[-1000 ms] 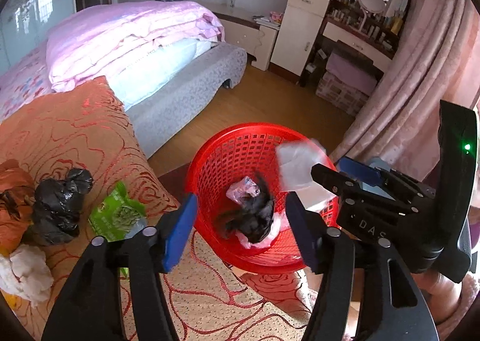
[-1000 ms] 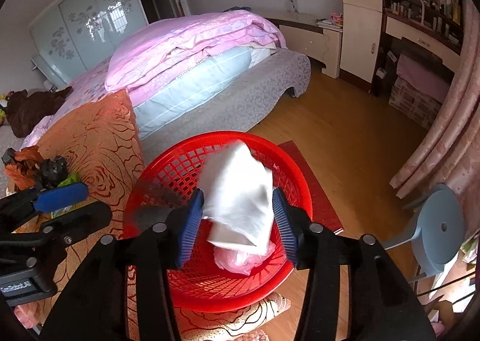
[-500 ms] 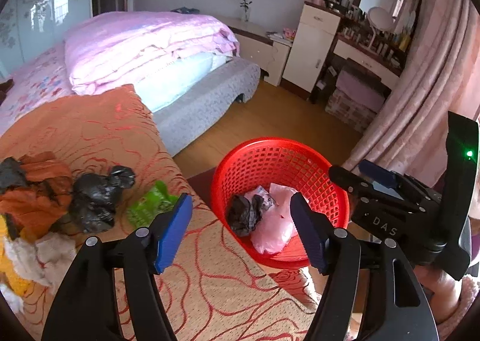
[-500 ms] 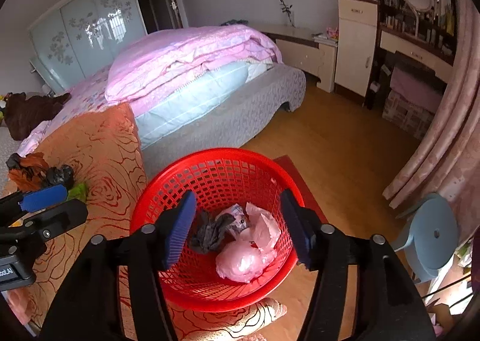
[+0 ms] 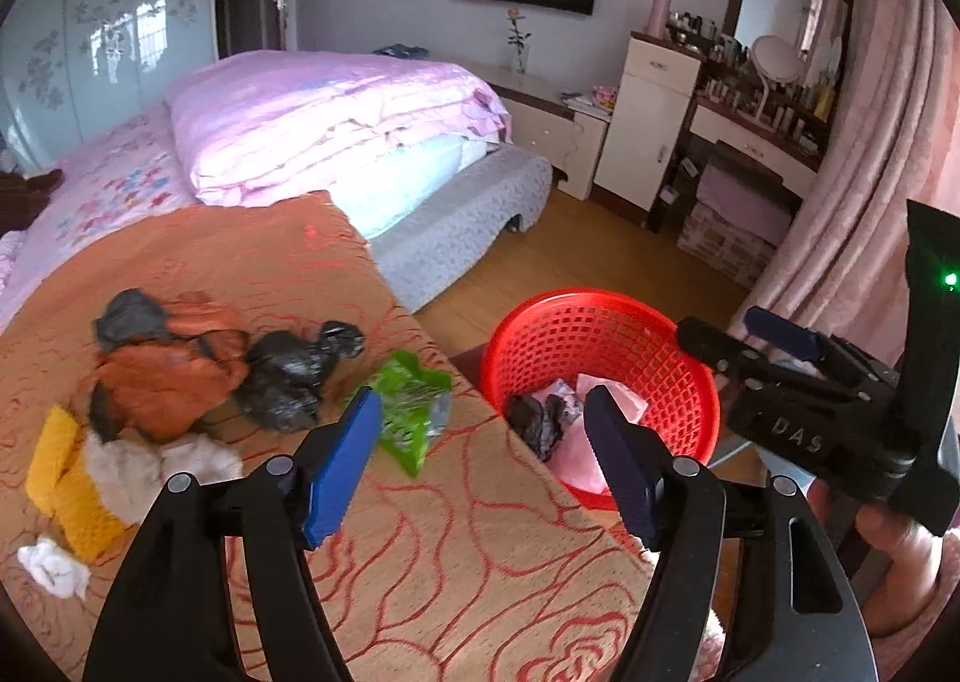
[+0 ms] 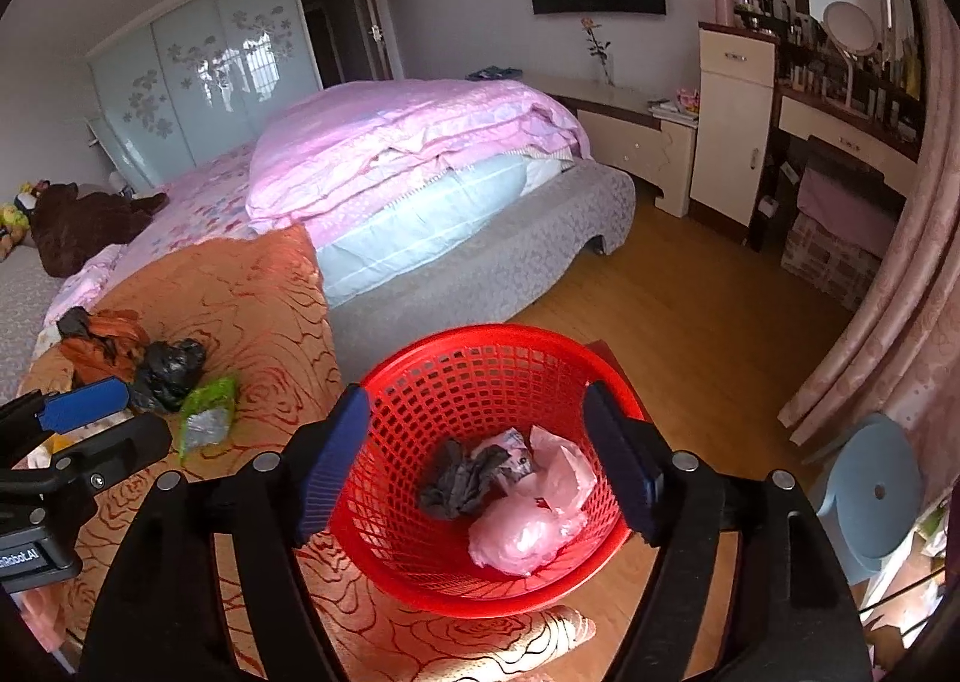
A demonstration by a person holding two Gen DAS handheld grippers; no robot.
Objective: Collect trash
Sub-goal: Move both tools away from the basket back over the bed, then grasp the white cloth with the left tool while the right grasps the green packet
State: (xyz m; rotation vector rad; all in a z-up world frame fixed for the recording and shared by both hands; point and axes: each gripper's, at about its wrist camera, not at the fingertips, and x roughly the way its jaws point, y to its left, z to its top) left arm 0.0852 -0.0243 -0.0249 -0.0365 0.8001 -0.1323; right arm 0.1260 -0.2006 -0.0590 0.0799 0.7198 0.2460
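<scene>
Left hand-held gripper (image 5: 483, 460) hangs over the orange rose-patterned bedspread (image 5: 420, 562), blue pads spread wide, nothing between them. Right hand-held gripper (image 6: 474, 463) is likewise spread and empty, poised above the red basket (image 6: 480, 358).

Near the left pads: green wrapper (image 5: 414, 412) lying flat on the bedspread, just short of its edge. Beside it a crumpled black bag (image 5: 288, 370), touching an orange bag (image 5: 168, 376). Further left, a yellow item (image 5: 54, 460) and whitish wads (image 5: 138, 463); one small white scrap (image 5: 51, 565) lies apart, near the frame edge. Nothing stands between the left pads and the wrapper.

Basket sits just off the bedspread's edge, whether on the floor cannot be told. Inside: pink bag (image 6: 528, 532), dark grey crumple (image 6: 462, 481), a small printed wrapper partly buried between them. In the left view, the pads hide part of the contents.

Right hand (image 5: 900, 550) partly seen under the right tool's body, cut off by the frame. Blue stool (image 6: 870, 496) at right.

Beyond: bed with pink quilt (image 6: 408, 142), wood floor (image 6: 690, 310), pink curtain (image 5: 870, 172), dresser with mirror, bottles too small to identify.
</scene>
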